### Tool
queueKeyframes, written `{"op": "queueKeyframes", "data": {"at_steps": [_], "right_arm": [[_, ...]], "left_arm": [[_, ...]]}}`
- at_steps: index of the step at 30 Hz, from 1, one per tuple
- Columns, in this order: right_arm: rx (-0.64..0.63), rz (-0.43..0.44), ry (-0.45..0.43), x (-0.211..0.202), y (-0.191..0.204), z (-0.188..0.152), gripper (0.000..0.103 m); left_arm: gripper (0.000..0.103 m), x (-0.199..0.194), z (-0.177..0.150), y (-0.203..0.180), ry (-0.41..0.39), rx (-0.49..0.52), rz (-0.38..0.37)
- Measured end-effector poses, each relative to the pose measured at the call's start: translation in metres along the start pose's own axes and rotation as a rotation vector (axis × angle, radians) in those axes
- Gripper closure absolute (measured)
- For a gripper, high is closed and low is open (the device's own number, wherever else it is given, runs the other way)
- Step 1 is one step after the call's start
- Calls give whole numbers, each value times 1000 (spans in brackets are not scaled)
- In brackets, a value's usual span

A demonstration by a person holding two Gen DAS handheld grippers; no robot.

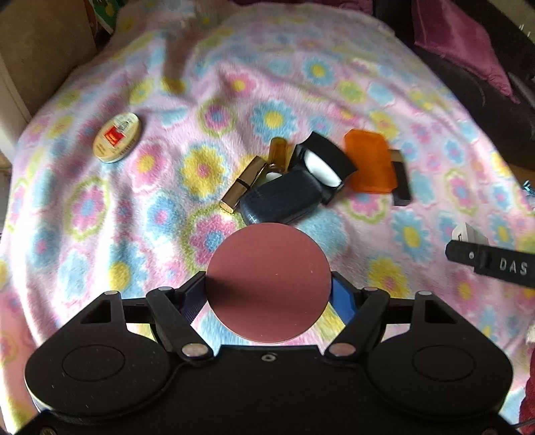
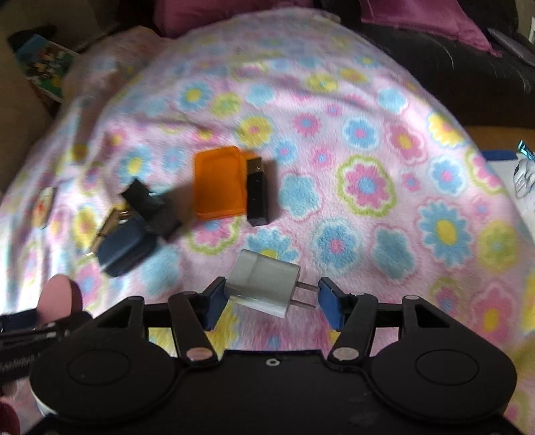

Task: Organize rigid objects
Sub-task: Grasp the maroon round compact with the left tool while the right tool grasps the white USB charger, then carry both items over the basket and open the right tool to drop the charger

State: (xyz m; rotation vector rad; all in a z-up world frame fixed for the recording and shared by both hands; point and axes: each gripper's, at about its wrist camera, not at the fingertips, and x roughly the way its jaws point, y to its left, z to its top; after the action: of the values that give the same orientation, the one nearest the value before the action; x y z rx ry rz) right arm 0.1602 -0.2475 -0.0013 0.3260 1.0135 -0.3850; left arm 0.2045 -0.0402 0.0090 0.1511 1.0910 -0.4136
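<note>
My left gripper is shut on a round maroon disc and holds it above the flowered blanket. Just beyond it lies a cluster: a dark blue case, a gold lipstick, an amber bottle, an open black compact, an orange box and a black stick. My right gripper is shut on a white plug adapter, prongs against the right finger. The orange box and black stick lie ahead of it.
A round tin lies alone at the left of the blanket. A dark sofa with magenta cushions stands behind. The right gripper's finger shows at the left wrist view's right edge. A white paper lies at far right.
</note>
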Motion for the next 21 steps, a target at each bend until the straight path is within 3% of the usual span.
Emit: {"op": "queueKeyframes", "data": {"at_steps": [10, 21], "right_arm": [[-97, 92, -86, -97, -1, -74, 44], [-197, 101, -91, -137, -2, -176, 44]], "left_arm": [[32, -69, -66, -4, -61, 14, -5], [32, -94, -151, 1, -20, -44, -23]]}}
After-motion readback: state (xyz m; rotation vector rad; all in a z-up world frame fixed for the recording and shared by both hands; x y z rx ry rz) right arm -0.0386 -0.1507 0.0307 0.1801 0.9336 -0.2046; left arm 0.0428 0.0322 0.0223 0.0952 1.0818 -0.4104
